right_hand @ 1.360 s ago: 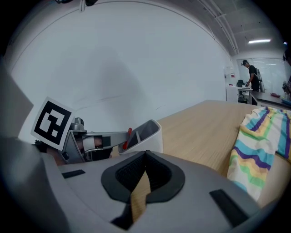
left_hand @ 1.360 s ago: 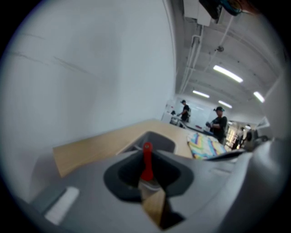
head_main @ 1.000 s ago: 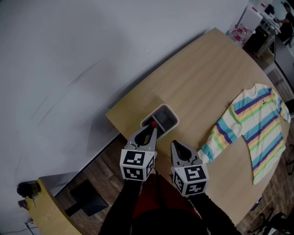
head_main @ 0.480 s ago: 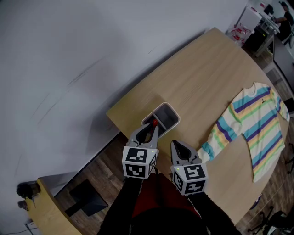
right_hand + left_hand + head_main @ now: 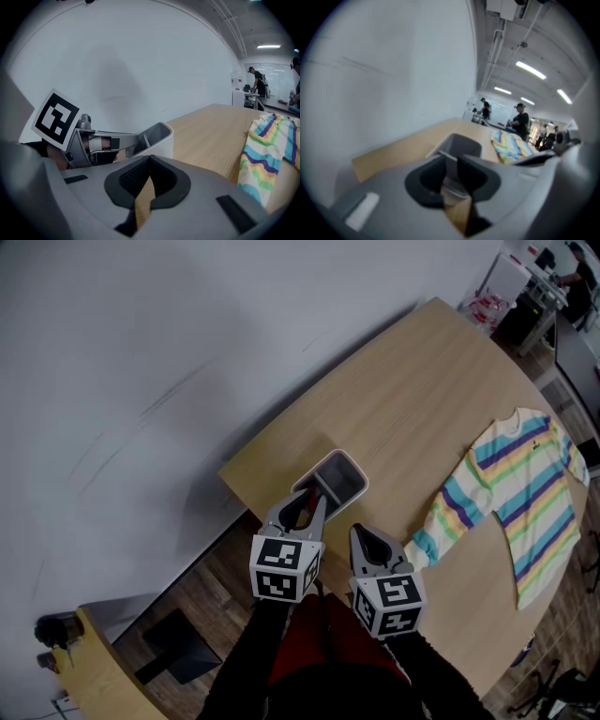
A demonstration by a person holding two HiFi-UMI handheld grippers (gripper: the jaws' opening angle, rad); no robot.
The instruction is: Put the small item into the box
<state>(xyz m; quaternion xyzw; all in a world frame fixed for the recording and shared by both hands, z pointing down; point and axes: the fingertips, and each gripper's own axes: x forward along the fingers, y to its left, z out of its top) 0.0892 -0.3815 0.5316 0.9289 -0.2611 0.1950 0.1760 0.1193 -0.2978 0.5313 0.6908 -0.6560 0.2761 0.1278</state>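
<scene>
Box: small, rounded rectangle, grey inside, pale rim, open-topped.

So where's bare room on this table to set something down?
Free: the bare table beyond the box, and the strip between box and striped sweater. Crowded: the near edge, with left gripper and right gripper by the box.

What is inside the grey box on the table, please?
Only bare grey walls and floor show inside the box; no small item is visible. Its near end is covered by the left hand-held gripper, whose jaws stand apart, so anything lying there cannot be seen.
</scene>
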